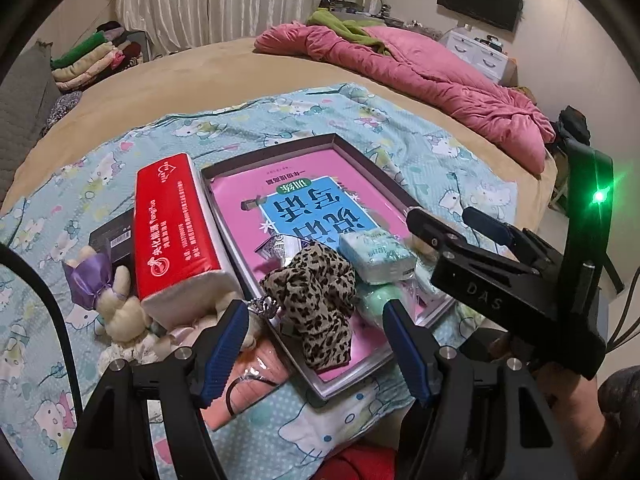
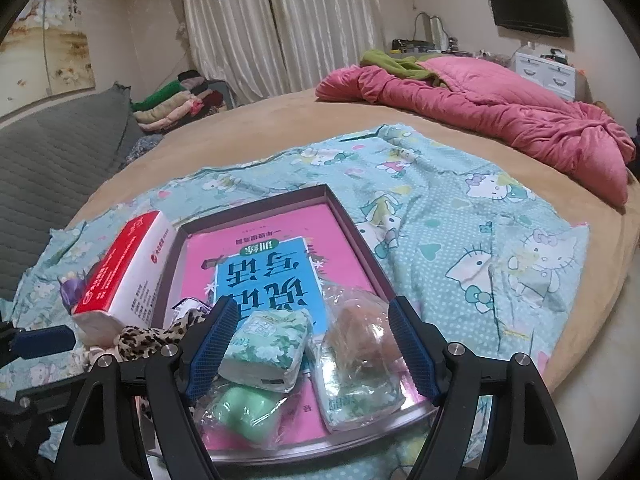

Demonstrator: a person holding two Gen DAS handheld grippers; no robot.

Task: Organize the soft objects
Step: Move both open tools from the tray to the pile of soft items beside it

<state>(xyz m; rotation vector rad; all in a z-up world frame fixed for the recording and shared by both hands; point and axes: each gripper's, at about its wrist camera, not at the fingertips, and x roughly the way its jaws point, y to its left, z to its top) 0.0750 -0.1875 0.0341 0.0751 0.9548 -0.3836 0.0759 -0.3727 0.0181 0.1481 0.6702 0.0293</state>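
A shallow box lid [image 1: 332, 141] [image 2: 352, 216] with a pink book in it lies on the Hello Kitty cloth. In it lie a leopard-print scarf [image 1: 320, 292] [image 2: 148, 338], a green tissue pack [image 1: 376, 254] [image 2: 268, 348], a bagged green soft block [image 2: 244, 408] [image 1: 376, 300] and a bagged brown fuzzy item [image 2: 360, 340]. A red tissue pack [image 1: 176, 228] [image 2: 120, 280] and a cream plush rabbit [image 1: 124, 308] lie left of the lid. My left gripper [image 1: 316, 344] is open over the scarf. My right gripper [image 2: 310, 352] [image 1: 440, 220] is open above the tissue pack and the bags.
A pink quilt [image 1: 420, 80] [image 2: 500, 108] lies at the back right of the bed. Folded clothes [image 1: 92, 56] [image 2: 176, 100] are stacked at the back left. A black box [image 1: 112, 236] sits behind the rabbit. A pink bagged item [image 1: 256, 376] lies near my left fingers.
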